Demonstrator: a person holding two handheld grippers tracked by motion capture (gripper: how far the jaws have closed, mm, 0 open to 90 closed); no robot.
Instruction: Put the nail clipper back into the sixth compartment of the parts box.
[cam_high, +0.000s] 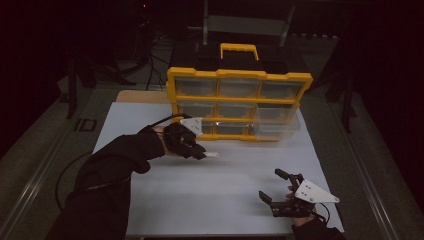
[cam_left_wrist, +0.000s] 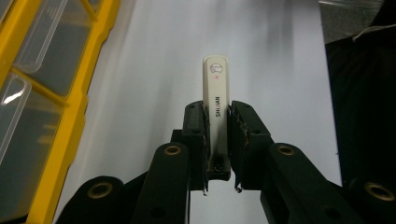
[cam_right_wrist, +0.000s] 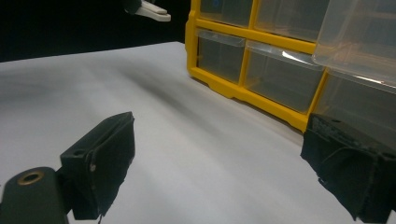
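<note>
My left gripper (cam_high: 201, 152) is shut on a slim white stick (cam_left_wrist: 216, 95) printed "SHIJAN", which juts out past the jaws (cam_high: 212, 155). It hangs above the white table (cam_high: 210, 195), just in front of the yellow drawer organiser (cam_high: 239, 102). The stick's tip (cam_right_wrist: 152, 11) appears at the top of the right gripper view. One clear drawer (cam_high: 277, 125) at the organiser's lower right is pulled out. My right gripper (cam_high: 274, 186) stands open near the table's front right, empty; its pads (cam_right_wrist: 105, 161) are wide apart.
The organiser stands upright at the back of the table with a yellow handle (cam_high: 239, 50) on top and several clear drawers (cam_right_wrist: 280, 74). A cable (cam_high: 67, 172) trails from the left sleeve. Dark surroundings lie beyond the table's edges.
</note>
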